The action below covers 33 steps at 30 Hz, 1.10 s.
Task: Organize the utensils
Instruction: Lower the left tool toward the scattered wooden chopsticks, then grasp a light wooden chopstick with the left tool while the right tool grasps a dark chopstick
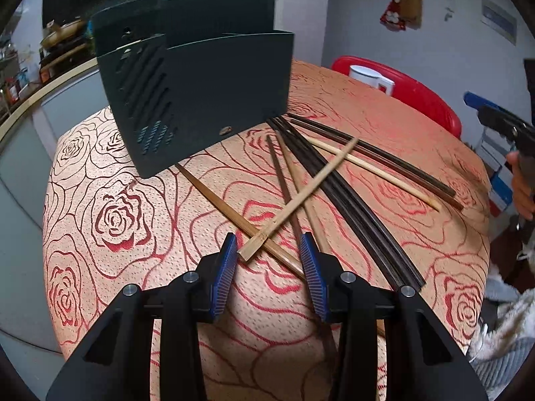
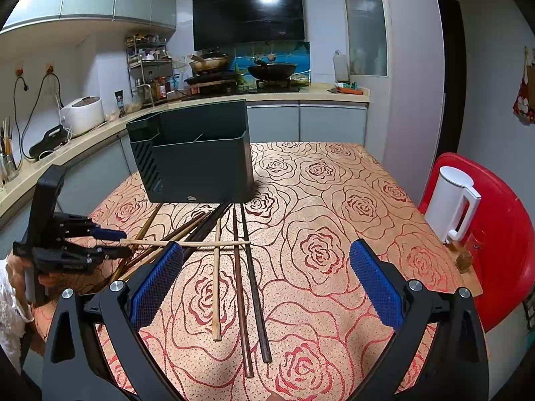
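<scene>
Even indoor light is seen in both views, fairly bright, with soft shadows only. A dim shadow is cast on the tablecloth beside the dark box, ahead of the right gripper. Glare is seen on the range hood far ahead. Strong fisheye bending and black corners are noted at the edges. Slight motion blur is seen on the chopsticks ahead of the left gripper; the right view is sharper.

A rose-patterned table carries a dark utensil holder and scattered chopsticks lying crossed before it.
</scene>
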Available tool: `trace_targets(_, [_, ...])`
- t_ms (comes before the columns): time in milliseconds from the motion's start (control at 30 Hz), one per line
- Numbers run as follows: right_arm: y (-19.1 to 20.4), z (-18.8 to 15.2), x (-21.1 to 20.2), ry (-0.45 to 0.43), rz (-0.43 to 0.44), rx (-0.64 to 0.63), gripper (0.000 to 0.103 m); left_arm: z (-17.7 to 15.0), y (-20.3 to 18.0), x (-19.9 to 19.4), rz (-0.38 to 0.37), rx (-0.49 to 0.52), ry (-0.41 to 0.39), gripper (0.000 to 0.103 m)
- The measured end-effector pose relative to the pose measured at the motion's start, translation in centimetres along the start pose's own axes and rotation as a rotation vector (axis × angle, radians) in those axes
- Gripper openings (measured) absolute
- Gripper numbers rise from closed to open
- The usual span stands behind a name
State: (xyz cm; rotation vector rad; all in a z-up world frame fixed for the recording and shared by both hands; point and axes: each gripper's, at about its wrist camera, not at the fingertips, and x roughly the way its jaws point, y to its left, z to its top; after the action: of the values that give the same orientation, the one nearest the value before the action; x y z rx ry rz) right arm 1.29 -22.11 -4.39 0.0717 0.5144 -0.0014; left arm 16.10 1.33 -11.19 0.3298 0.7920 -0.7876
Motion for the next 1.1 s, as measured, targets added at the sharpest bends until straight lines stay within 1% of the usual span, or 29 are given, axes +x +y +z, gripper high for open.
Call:
trace_targets(133, [0.1,-0.1,0.0,0.005,0.006,0.000,0.097,0.1,0.2,0.2,0.017,-0.002,-0.002,0.038])
trace_targets(267, [0.1,0.0,0.0,0.003,0.007,-0.003,0.097,0.2,1.0,0.7,-0.011,-0.025,0.020,0.038])
trace_targets(300, [0.1,0.0,0.0,0.002,0.007,-0.001,0.097,0.2,1.0,0.7,-0.017,-0.025,0.023,0.035])
trace_targets(367, [0.0,0.0,0.0,0.002,0.007,0.004,0.097,0.3,1.0,0.7,-0.028,-0.025,0.019,0.027])
trace_targets(400, [0.0,0.0,0.1,0.004,0.007,0.005,0.097,0.3,1.0,0.7,-0.036,-0.029,0.017,0.019])
trace_targets(433, [-0.1,-0.1,0.1,0.005,0.007,0.006,0.097,0.3,1.0,0.7,-0.040,-0.036,0.014,0.016])
trace_targets(600, [0.0,0.0,0.0,0.006,0.009,0.002,0.097,0.2,0.7,0.6,-0.030,-0.025,0.009,0.014])
trace_targets(900, [-0.2,0.1,-0.1,0.003,0.010,0.005,0.097,0.2,0.0,0.7,-0.013,0.002,0.014,0.014])
trace_targets(1000, [-0.2,0.1,-0.1,0.003,0.010,0.008,0.097,0.1,-0.2,0.6,-0.013,0.001,0.015,0.014])
trace_targets(1100, [-0.2,0.1,-0.2,0.001,0.008,0.010,0.097,0.1,-0.3,0.5,-0.003,-0.013,0.017,0.011])
